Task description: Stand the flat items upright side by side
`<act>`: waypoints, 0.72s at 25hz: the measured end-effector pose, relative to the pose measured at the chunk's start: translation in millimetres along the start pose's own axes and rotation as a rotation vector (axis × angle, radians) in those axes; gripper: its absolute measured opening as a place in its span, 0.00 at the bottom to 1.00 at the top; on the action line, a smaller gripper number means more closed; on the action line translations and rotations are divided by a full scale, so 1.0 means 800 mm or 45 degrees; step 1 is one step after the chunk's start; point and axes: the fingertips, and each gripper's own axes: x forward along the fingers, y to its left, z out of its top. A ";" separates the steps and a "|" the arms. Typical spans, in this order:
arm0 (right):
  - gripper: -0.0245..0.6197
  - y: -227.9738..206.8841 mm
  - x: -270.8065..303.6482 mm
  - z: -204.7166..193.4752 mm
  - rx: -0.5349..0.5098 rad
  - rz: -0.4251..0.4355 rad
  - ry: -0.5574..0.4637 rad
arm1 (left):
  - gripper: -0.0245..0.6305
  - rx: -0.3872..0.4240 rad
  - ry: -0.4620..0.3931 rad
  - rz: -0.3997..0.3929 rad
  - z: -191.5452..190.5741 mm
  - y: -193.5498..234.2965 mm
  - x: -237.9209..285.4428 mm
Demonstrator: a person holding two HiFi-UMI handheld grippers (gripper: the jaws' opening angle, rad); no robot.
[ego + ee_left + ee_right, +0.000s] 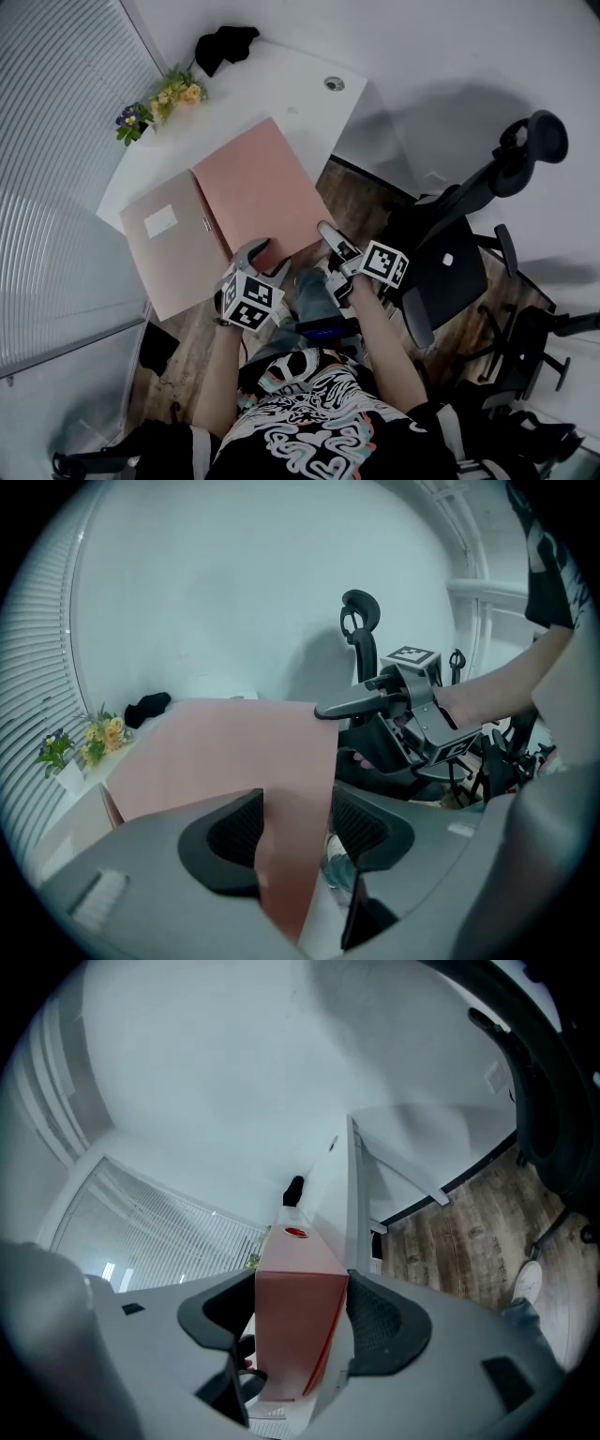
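A salmon-pink box folder (253,187) lies on the white table (281,94), its near corner over the table's front edge. A beige folder (173,244) with a white label lies flat against its left side. My left gripper (262,255) clasps the pink folder's near corner; in the left gripper view the pink folder (225,752) fills the gap of this gripper (297,829). My right gripper (328,246) holds the folder's near right edge. In the right gripper view the pink folder's spine (295,1307), with a round finger hole, sits between this gripper's (300,1316) pads.
A flower pot (164,98) and a black cloth (225,42) sit at the table's far left end. A round cable grommet (334,83) is at the far right. A black office chair (469,216) stands right of the person, on wooden flooring (356,192).
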 end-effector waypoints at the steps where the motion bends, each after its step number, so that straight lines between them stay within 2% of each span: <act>1: 0.50 0.003 -0.001 0.003 -0.019 -0.004 -0.003 | 0.39 -0.005 -0.008 -0.003 0.003 0.000 0.000; 18: 0.50 0.051 -0.005 0.022 -0.287 -0.057 -0.016 | 0.39 -0.066 -0.083 -0.048 0.020 0.006 -0.006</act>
